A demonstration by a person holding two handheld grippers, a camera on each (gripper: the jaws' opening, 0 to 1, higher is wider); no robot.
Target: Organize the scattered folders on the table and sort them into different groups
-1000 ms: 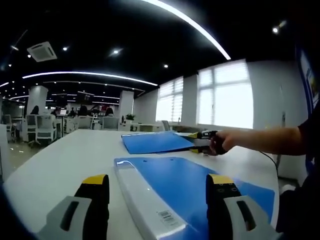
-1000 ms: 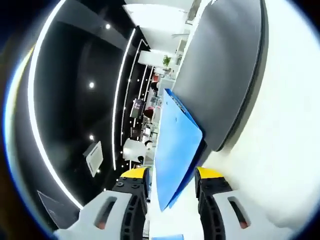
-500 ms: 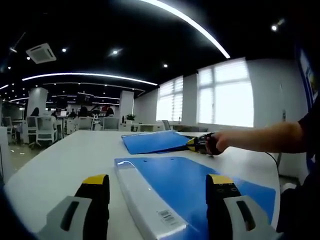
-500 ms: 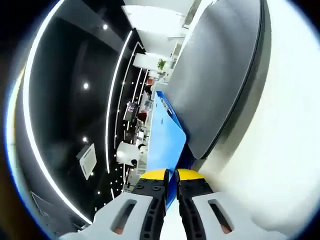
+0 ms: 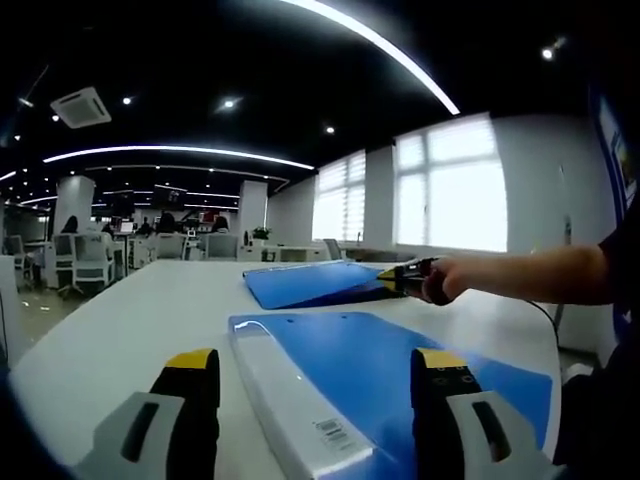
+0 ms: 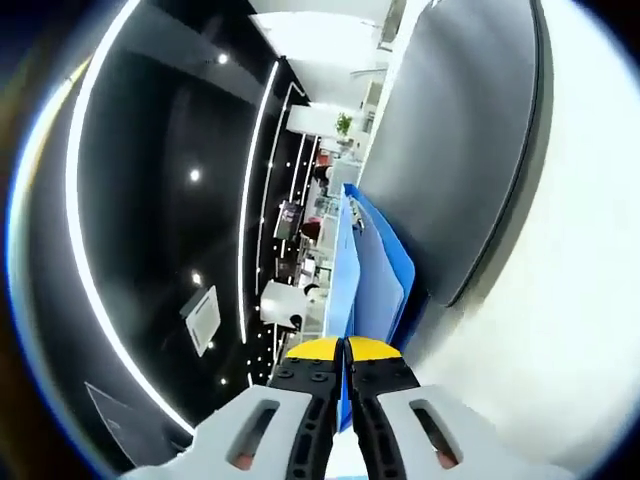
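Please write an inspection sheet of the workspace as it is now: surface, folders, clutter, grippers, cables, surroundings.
Surface: white table, mostly bare.
Job's things: near blue folder lies flat, white spine with barcode label; far blue folder, near edge raised off the table.
Clutter: nothing seen.
Grippers: left gripper open, jaws either side of the near folder's spine, not gripping; right gripper shut on the far blue folder's edge.
Cables: thin dark cable below the person's arm.
Surroundings: open office, desks and chairs, bright windows, ceiling light strips.
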